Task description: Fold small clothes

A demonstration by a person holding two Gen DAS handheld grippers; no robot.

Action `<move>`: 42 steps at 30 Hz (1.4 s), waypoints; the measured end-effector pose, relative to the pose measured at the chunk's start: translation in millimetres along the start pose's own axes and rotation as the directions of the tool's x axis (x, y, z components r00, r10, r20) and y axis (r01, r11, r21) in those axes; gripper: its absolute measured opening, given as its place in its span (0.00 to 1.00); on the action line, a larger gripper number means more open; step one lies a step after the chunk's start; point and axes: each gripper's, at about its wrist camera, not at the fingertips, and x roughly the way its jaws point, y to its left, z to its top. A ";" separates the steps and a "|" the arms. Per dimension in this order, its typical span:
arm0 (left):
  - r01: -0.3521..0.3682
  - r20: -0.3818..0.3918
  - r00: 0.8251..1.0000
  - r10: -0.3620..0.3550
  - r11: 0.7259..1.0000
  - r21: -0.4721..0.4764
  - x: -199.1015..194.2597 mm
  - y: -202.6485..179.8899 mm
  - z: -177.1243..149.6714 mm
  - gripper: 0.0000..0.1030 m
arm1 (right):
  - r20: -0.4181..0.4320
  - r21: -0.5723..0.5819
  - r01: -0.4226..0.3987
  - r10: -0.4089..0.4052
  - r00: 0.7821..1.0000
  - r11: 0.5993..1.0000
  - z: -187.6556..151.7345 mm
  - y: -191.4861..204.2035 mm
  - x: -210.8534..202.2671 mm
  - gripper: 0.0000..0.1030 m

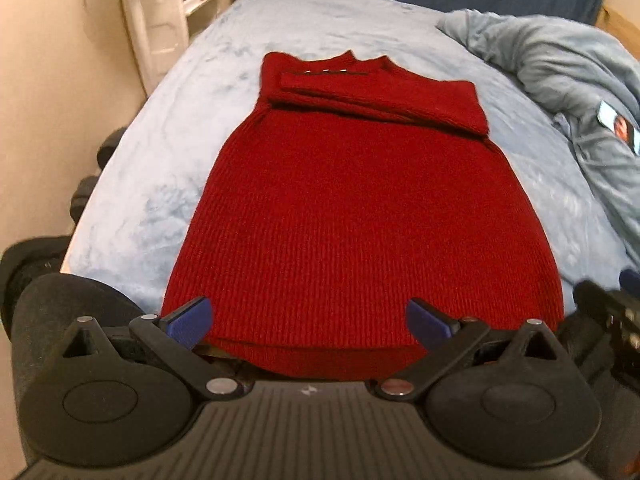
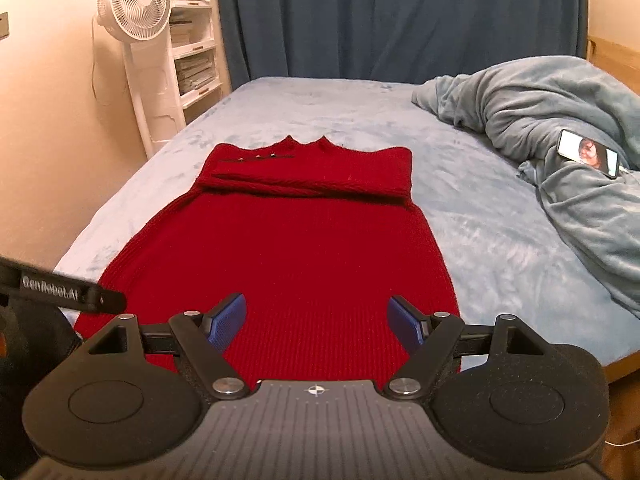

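A dark red knit sweater dress (image 1: 352,200) lies flat on the pale blue bed (image 1: 168,152), neck at the far end, both sleeves folded across the chest. It shows in the right wrist view (image 2: 288,248) too. My left gripper (image 1: 308,320) is open and empty, its blue pads just above the hem near the bed's front edge. My right gripper (image 2: 316,320) is open and empty, also over the hem end. The left gripper's body shows at the left edge of the right wrist view (image 2: 60,288).
A crumpled grey-blue blanket (image 2: 560,120) lies on the right of the bed with a lit phone (image 2: 588,152) on it. A white standing fan (image 2: 136,40) and a white shelf unit (image 2: 196,48) stand at the left wall. Dark blue curtains (image 2: 400,20) hang behind.
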 end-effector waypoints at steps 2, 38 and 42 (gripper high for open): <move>0.013 0.002 1.000 -0.013 1.000 0.019 -5.5 -6.1 -8.0 1.00 | -0.001 0.006 0.001 -0.001 1.000 1.000 -1.5 -0.8 -5.2 0.77; -0.032 0.008 0.999 0.032 0.999 0.034 -18.1 -4.4 -21.9 1.00 | 0.010 -0.056 0.020 -0.020 1.000 0.998 -10.4 14.0 -22.1 0.78; -0.032 0.006 0.999 0.031 0.999 0.039 -16.3 -4.4 -22.5 1.00 | 0.008 -0.058 0.019 -0.019 1.000 0.998 -10.5 13.7 -22.0 0.78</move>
